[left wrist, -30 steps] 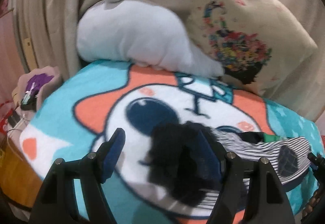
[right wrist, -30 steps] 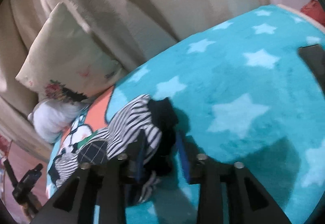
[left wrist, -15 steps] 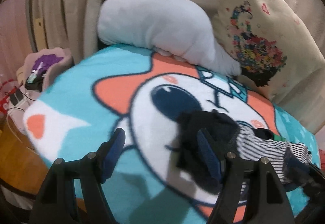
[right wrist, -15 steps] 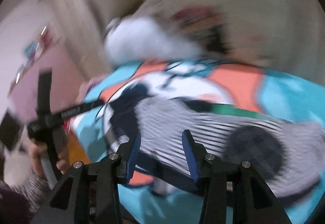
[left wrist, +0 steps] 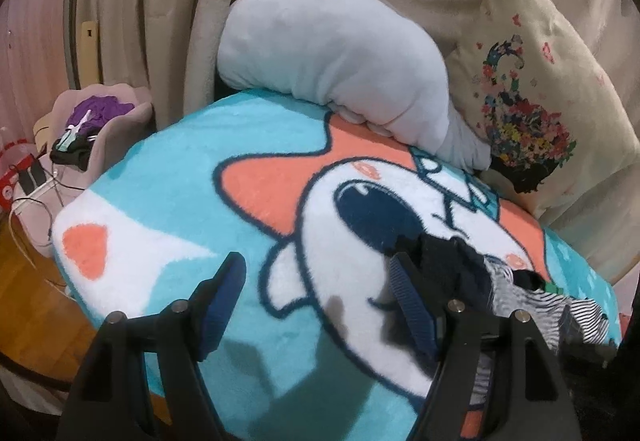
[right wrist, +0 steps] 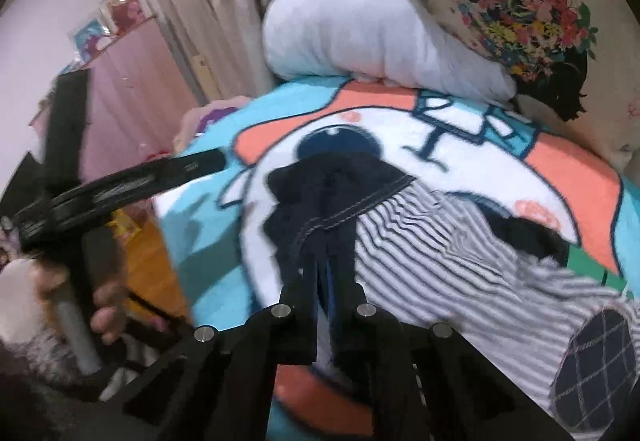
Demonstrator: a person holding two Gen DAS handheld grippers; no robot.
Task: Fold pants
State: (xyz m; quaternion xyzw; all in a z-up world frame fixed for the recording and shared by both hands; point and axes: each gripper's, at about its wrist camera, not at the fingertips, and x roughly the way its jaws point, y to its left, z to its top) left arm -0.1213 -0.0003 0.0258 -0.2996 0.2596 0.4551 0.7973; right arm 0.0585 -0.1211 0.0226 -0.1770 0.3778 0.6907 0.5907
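Note:
The pants [right wrist: 460,253] are black-and-white striped with dark navy trim and a checked patch. They lie on the cartoon blanket [right wrist: 472,169]. My right gripper [right wrist: 326,269] is shut on the dark navy edge of the pants near their left end. In the left wrist view the pants [left wrist: 520,293] lie at the lower right, beside my right finger. My left gripper [left wrist: 316,297] is open and empty above the blanket [left wrist: 200,201], left of the pants. It also shows in the right wrist view [right wrist: 120,185], held by a hand.
A grey plush toy [left wrist: 340,53] and a floral pillow [left wrist: 532,81] lie at the head of the bed against beige curtains. A pink stool with clothes [left wrist: 92,121] and cables stand on the wooden floor at the left.
My right gripper swung round to face the pillows and closed on the dark edge of the pants. My left gripper drew away left of the pants and stayed open.

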